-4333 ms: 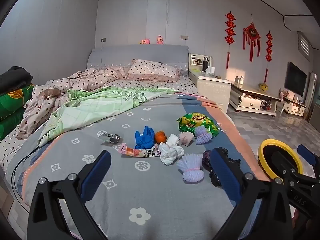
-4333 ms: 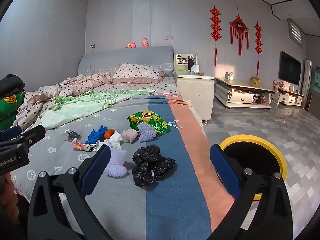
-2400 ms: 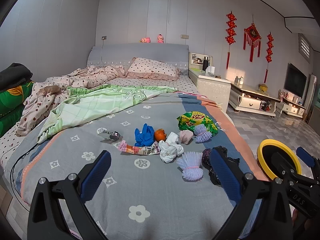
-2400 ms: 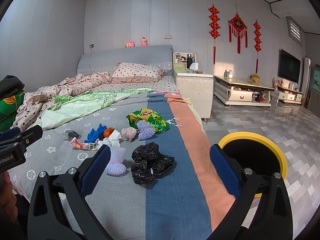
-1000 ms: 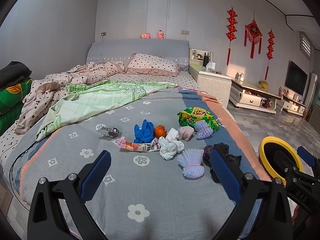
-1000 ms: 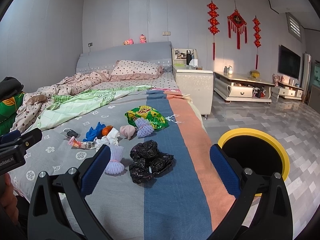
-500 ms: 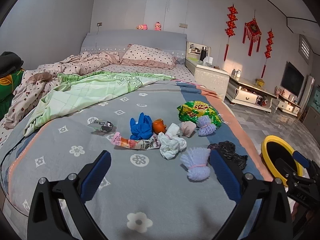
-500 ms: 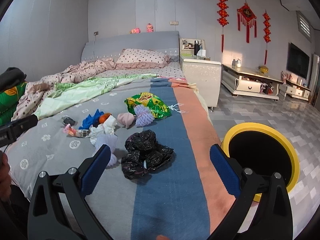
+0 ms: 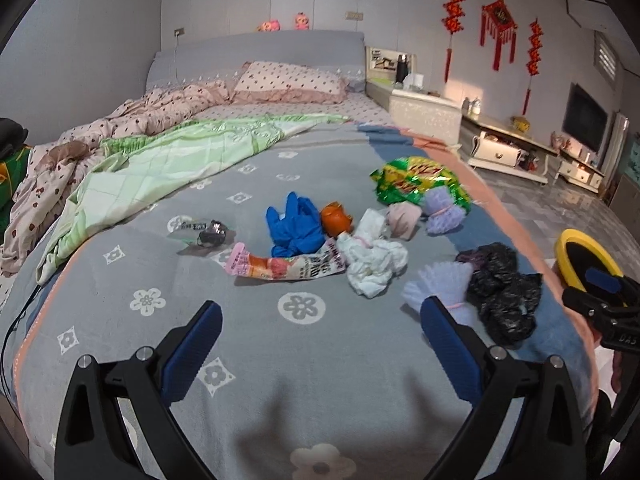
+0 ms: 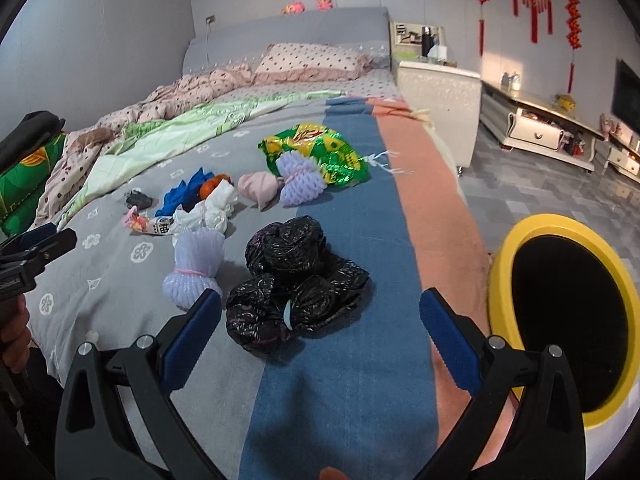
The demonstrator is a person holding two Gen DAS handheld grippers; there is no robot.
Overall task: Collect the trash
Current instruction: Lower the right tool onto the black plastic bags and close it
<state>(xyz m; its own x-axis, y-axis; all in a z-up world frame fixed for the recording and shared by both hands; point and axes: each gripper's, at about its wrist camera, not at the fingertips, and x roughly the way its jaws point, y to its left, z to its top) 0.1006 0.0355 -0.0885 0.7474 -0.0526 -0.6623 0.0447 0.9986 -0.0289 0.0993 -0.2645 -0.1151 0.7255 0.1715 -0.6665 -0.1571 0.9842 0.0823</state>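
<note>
Left wrist view: the left gripper hangs above the grey flowered blanket, its blue pads spread wide with nothing between them. Trash lies scattered ahead: a blue glove, an orange scrap, a printed wrapper, crumpled white tissue, a green snack bag, two lavender foam nets and black plastic bags. The yellow-rimmed bin stands on the floor beside the bed, partly behind the right gripper.

Right wrist view: the right gripper is likewise spread and empty, just short of the black plastic bags. The bin stands at the right, its mouth open.
</note>
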